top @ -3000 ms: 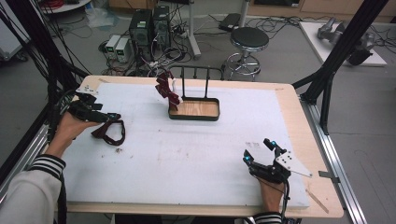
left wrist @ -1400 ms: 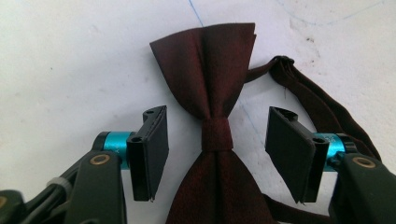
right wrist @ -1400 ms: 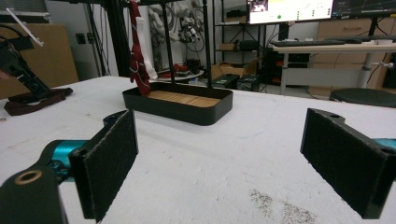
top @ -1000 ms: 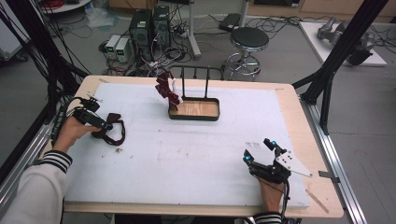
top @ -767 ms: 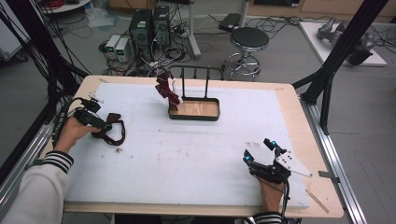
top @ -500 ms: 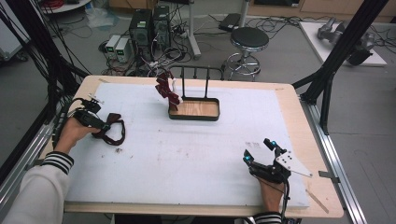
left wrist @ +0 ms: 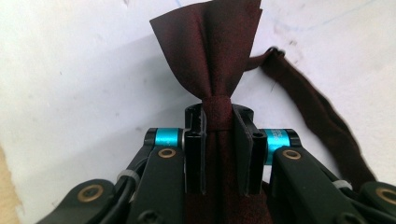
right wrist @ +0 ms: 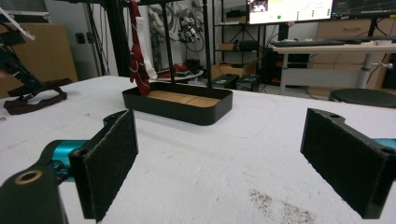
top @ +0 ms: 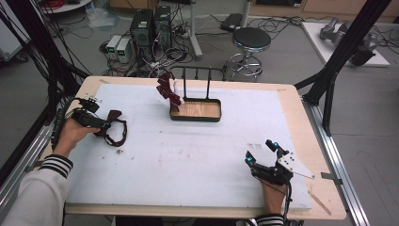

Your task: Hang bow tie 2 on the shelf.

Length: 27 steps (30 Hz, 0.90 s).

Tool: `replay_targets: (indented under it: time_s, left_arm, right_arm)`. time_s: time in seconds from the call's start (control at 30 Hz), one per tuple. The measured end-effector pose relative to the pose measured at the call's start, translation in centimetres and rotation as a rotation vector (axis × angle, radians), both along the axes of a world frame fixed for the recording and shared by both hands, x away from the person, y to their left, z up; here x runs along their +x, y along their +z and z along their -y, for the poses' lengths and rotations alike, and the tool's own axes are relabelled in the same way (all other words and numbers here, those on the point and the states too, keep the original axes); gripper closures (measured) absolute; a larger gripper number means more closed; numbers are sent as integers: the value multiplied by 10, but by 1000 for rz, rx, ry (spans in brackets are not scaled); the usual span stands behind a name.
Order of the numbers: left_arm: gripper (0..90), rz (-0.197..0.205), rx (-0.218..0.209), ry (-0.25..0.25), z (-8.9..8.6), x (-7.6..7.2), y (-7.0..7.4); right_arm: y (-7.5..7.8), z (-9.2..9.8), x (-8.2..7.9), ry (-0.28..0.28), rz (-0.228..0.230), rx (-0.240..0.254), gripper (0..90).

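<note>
Nearest the person, well short of the rack (top: 196, 109), the right gripper (top: 261, 153) rests released. Left of the rack, the left gripper (left wrist: 218, 122), having just closed, clamps the bow tie (left wrist: 211, 56) at its knot; lifting slowly should keep the soft maroon strap (left wrist: 322, 122) from snagging.
</note>
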<state>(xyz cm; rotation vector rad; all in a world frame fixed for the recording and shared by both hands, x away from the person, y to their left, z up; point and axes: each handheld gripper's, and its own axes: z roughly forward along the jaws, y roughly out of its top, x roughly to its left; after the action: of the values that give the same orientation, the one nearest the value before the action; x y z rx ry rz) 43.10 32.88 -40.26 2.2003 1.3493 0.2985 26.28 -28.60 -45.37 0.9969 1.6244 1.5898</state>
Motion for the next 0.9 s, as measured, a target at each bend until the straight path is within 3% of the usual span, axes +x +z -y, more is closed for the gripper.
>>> replay_targets:
  time_s: [0.1,0.43,0.5,0.6,0.7,0.9]
  left_arm:
    - [757,40,-41,-7,0,-2,3]
    - [757,125,-94,-21,3,-7,15]
    - [757,162,-134,-42,4,-9,18]
    - [757,178,-138,-42,5,-10,20]
    - [757,226,-175,-41,7,-13,25]
    - [757,278,-197,-47,11,-16,33]
  right_arm:
    - [0,0,0,0,0,0,103]
    - [0,0,0,-1,2,-1,103]
    - [0,0,0,0,1,0,103]
    - [0,0,0,0,1,0,103]
    - [0,0,0,0,2,1,103]
    - [0,0,0,0,2,-1,103]
